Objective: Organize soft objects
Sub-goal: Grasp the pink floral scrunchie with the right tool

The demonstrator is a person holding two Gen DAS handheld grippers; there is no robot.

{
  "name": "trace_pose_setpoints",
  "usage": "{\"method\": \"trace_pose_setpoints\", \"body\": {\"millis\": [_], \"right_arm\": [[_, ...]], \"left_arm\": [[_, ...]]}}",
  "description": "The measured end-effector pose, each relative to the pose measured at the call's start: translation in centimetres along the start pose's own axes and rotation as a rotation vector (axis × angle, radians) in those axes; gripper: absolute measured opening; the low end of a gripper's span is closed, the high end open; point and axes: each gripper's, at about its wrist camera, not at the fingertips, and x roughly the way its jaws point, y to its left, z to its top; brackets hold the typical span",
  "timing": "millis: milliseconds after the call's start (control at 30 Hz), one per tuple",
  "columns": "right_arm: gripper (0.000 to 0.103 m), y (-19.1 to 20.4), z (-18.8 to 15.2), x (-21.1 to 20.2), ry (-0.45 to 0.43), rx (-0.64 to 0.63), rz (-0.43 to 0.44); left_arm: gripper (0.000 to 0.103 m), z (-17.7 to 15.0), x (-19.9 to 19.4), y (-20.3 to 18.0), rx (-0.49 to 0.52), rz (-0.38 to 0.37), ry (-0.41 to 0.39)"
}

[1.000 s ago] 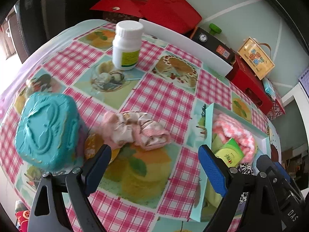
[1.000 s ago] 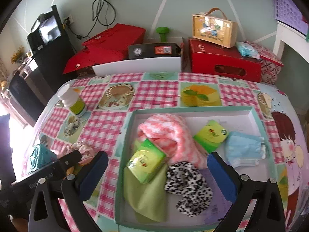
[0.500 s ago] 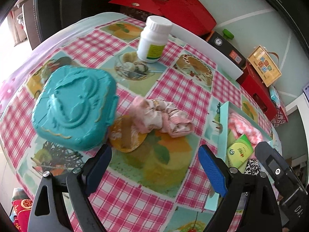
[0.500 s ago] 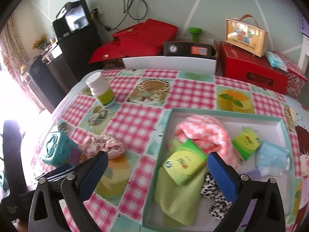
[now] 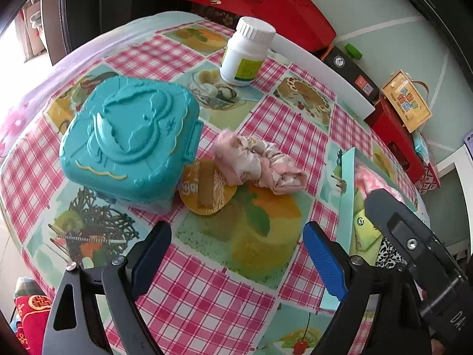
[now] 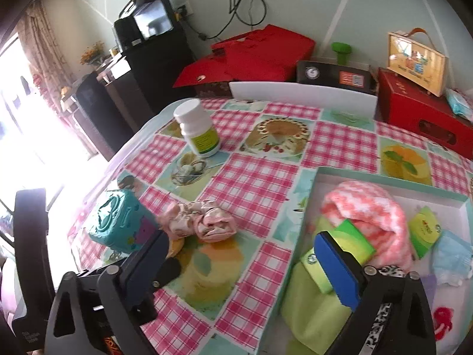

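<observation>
Landmark for all entries: teal tray (image 6: 384, 179), on checked tablecloth (image 5: 283, 130).

1. Teal tray – open box, right part of table. Already holds soft goods: pink knit cloth (image 6: 366, 207), green cloth (image 6: 310, 319), leopard scrunchie (image 6: 390, 270), blue mask pack (image 6: 452, 254), two green tissue packs (image 6: 348, 236).

2. Teal plastic case (image 5: 127, 142) – hard item, well left of tray, far side of the scrunchie from it. Prob. not part of the sort.

3. White pill bottle (image 5: 246, 54) – upright, far-left of tray, well apart. Hard; leave.

4. Pink scrunchie (image 5: 257, 162) – task's thing, the one soft item outside tray that shows. Lies on cloth between case and tray, just beside case, near tray's left wall. Long axis runs roughly case-to-tray, i.e. crosswise in both wrist views. One end overlaps a small orange packet (image 5: 207, 192).

5. L gripper (image 5: 236, 251) – jaws wide, nothing between. Scrunchie lies straight ahead of the gap, a bit beyond the tips. Jaw line sits about along the scrunchie's length, so closing would pinch it end to end; judged workable, it's soft.

6. R gripper (image 6: 248, 263) – jaws wide but closing, nothing between pads. Straddles tray's left wall; scrunchie is ahead and left of centre.

Judgement: L nearer and better lined up; R nearer tray.
</observation>
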Motion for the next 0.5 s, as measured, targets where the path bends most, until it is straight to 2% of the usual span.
{"method": "trace_pose_setpoints", "body": {"millis": [300, 500], "right_arm": [[0.08, 1.5, -0.1, 2.6, 0.055, -0.045, 0.064], [0.078, 1.7, -0.2, 4.2, 0.082, -0.04, 0.091]], "left_arm": [[0.084, -0.7, 0.1, 1.9, -0.082, 0.027, 0.005], [0.083, -1.1, 0.1, 3.0, -0.136, 0.057, 0.0]]}}
